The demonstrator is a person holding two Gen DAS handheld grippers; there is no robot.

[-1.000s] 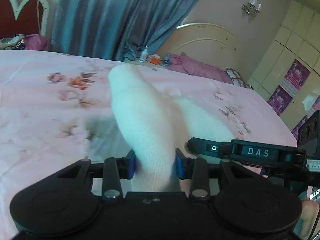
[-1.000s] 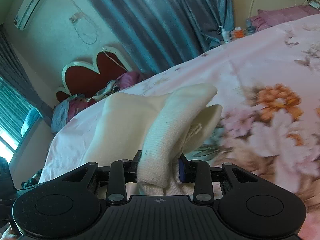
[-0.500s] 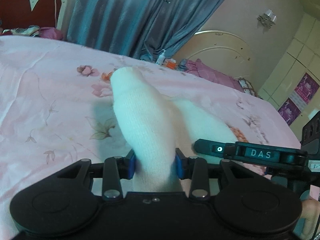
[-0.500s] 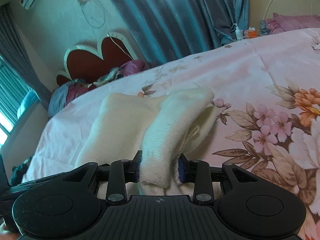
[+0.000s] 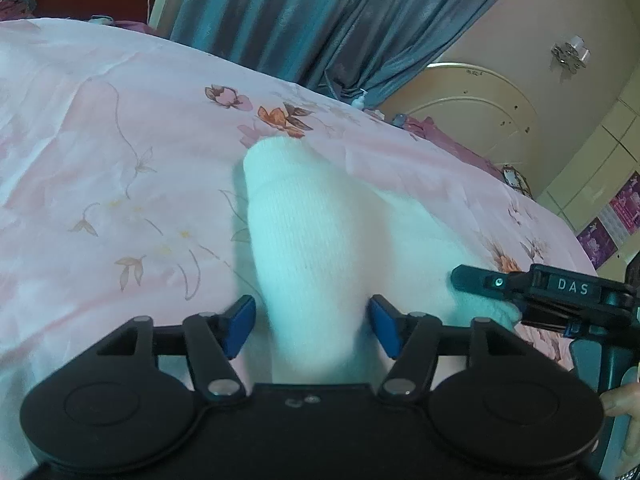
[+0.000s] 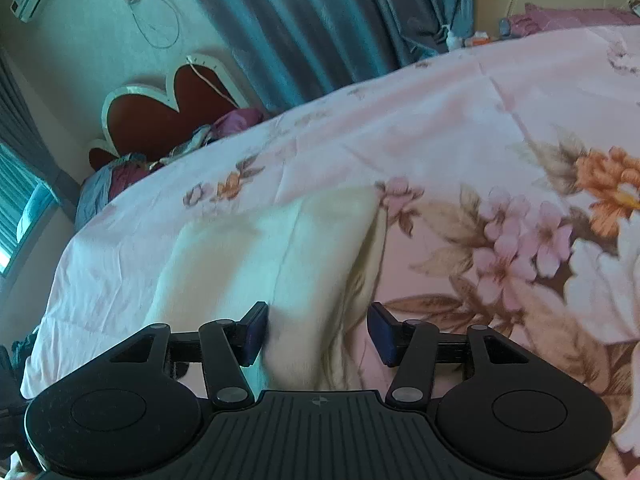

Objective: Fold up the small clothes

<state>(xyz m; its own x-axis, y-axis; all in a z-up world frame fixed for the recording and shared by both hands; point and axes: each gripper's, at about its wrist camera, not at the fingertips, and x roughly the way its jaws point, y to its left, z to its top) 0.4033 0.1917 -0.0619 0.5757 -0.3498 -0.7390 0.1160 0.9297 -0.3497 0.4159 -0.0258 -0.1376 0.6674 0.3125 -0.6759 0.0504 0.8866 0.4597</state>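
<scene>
A white knitted sock (image 5: pixel 304 236) lies on the pink floral bedsheet (image 5: pixel 120 152), one end raised in a hump. My left gripper (image 5: pixel 311 326) is open, its blue pads standing clear on either side of the sock. In the right wrist view the same cream sock (image 6: pixel 288 256) lies flat and folded on the sheet (image 6: pixel 460 120). My right gripper (image 6: pixel 318 334) is open, its jaws apart around the sock's near end. The right gripper's body (image 5: pixel 560 292) shows at the right edge of the left wrist view.
A red heart-shaped headboard (image 6: pixel 160 108) with piled bedding stands at the far end. Grey-blue curtains (image 5: pixel 320 16) hang behind the bed. A second cream headboard (image 5: pixel 472 100) and wardrobes (image 5: pixel 600 168) stand to the right. The sheet spreads wide around the sock.
Both grippers were shut on the sock and have opened. The sock has dropped from its lifted pose and settled lower on the sheet.
</scene>
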